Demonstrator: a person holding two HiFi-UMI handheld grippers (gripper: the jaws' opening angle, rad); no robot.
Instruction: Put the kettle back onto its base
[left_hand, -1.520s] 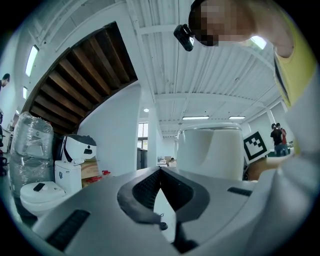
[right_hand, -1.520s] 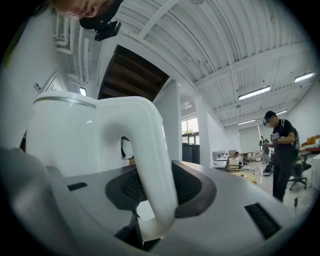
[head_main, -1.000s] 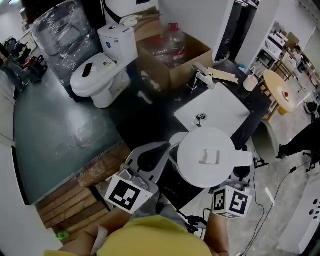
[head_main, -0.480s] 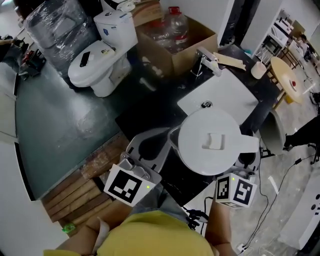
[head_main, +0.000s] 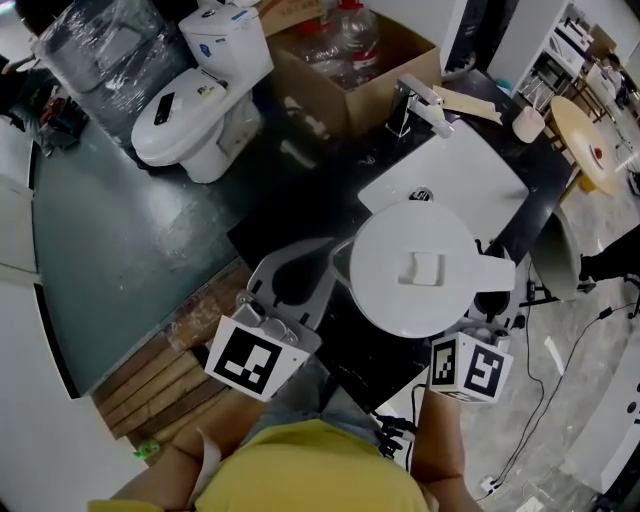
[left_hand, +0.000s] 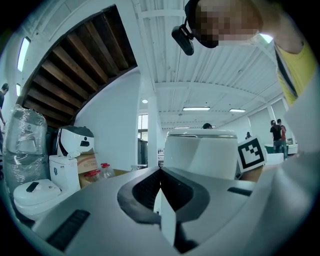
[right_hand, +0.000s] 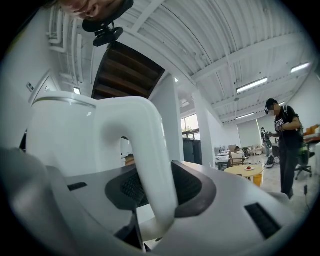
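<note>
Down below the kettle, black counter with white basin; toilet beyond.

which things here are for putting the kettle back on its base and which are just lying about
For the job: kettle, right gripper shut on its handle; the base is not in view.
Just lying about: toilet, cardboard box, water bottle, white sink, tap, round table.

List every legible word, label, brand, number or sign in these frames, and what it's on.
None legible.
Toilet tank: blue label, too small to read.
Bystander's black T-shirt: white print, blurred.
Marker cubes: black-and-white square patterns, no letters.
Kettle: no print visible.
</note>
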